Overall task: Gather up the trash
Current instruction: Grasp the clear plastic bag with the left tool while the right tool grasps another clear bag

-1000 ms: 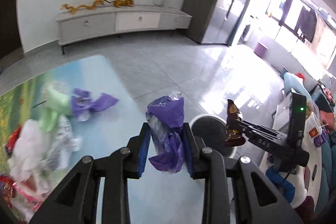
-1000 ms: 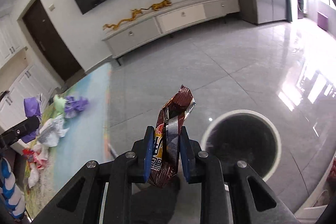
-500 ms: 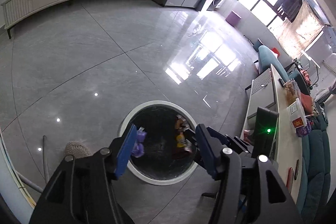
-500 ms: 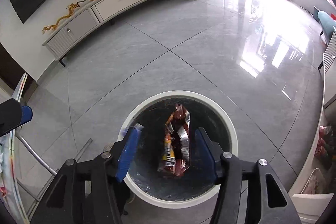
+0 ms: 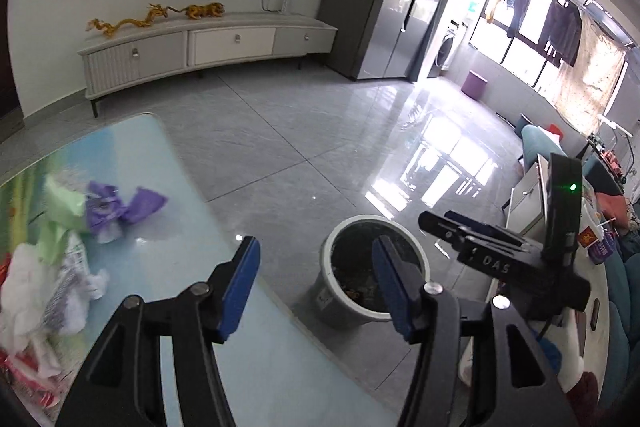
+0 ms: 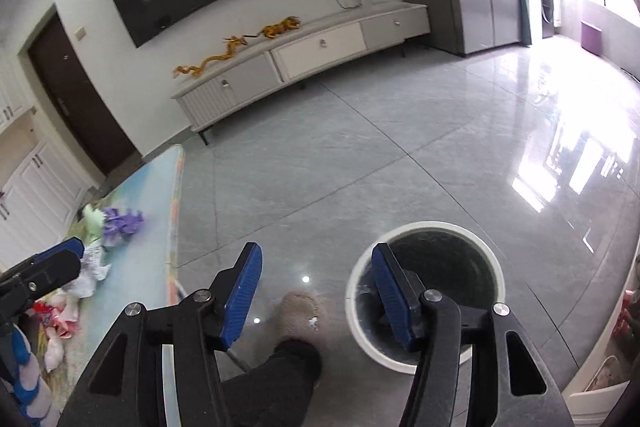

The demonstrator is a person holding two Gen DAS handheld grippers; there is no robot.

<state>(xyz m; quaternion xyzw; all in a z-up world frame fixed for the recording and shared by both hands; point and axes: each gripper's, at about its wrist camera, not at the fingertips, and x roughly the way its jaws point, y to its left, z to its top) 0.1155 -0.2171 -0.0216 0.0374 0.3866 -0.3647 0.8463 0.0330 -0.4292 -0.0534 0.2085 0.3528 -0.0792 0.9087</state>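
Claws left and right both gape empty near the trash bin.

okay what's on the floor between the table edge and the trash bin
In the right wrist view, a slippered foot stands on the grey floor between the table and the trash bin; otherwise that stretch is bare tile.

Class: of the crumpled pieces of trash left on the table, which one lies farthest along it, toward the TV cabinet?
The crumpled purple wrapper. It sits beyond the pale green wrapper and the white crumpled plastic, nearest the table's far end.
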